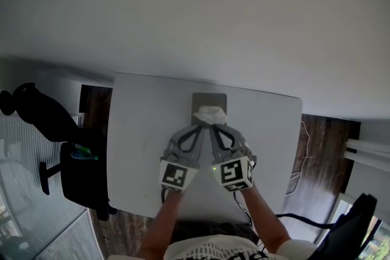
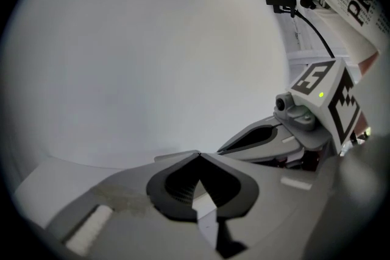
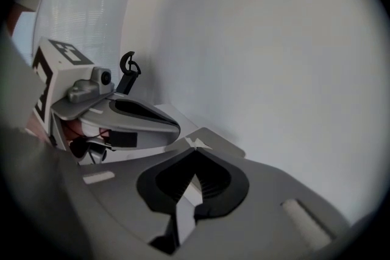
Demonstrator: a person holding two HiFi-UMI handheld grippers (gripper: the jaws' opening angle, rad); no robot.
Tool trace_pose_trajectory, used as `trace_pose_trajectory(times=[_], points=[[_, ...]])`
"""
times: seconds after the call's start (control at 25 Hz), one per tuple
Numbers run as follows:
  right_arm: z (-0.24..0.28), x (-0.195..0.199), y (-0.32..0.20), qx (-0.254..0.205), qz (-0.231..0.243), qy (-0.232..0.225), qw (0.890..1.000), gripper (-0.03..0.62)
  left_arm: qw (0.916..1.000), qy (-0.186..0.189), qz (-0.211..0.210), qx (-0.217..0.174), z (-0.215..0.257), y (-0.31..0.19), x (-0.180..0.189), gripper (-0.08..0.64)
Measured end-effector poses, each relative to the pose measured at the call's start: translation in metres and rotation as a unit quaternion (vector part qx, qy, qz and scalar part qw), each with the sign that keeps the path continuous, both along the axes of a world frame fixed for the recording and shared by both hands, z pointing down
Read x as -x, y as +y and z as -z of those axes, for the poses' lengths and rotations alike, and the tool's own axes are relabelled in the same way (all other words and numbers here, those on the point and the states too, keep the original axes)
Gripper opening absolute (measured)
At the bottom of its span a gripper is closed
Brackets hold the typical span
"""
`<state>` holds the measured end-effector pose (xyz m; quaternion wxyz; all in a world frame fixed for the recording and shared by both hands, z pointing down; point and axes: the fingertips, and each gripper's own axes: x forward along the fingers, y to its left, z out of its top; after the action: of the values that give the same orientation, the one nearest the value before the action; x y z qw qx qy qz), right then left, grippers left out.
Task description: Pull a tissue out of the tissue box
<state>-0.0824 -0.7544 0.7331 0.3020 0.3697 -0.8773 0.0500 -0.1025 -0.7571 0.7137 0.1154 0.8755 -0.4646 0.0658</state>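
Tissue (image 1: pixel 210 114) tufts up from the tissue box (image 1: pixel 209 98) mid-worktop (image 1: pixel 140 131), touching both tips; right gripper (image 1: pixel 214 127) jaws closed, white sliver at the tips, apparently pinched; left gripper (image 1: pixel 200 127) jaws closed, empty, just beside; pull likely upward.

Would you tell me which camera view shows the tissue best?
The head view: the tissue stands crumpled from the grey tissue box. The right gripper view shows only a tiny white scrap at its jaw tips, possibly tissue; the left gripper view shows none.
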Motion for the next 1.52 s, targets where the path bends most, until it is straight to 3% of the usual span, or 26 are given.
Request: trace_pose_trajectory(times=[0.36,0.96,1.12,1.32,1.52], points=[[0.032,-0.007,0.022,0.013,-0.015,-0.04,0.999,0.009,0.9999,-0.009,-0.008,-0.011,0.027,0.018,-0.006,-0.008],[0.141,-0.025,0.089,-0.034,-0.016,-0.103,0.994,0.009,0.9976,-0.016,-0.005,-0.068,0.139,0.086,-0.028,-0.008],[0.169,-0.027,0.107,-0.047,-0.012,-0.115,0.992,0.009,0.997,-0.02,-0.006,-0.075,0.164,0.107,-0.03,-0.008],[0.208,-0.036,0.131,-0.067,-0.009,-0.136,0.988,0.009,0.9957,-0.054,-0.017,-0.073,0.187,0.143,-0.033,-0.008],[0.235,-0.035,0.143,-0.079,-0.001,-0.15,0.986,0.009,0.9956,-0.052,-0.003,-0.078,0.209,0.157,-0.027,-0.008]])
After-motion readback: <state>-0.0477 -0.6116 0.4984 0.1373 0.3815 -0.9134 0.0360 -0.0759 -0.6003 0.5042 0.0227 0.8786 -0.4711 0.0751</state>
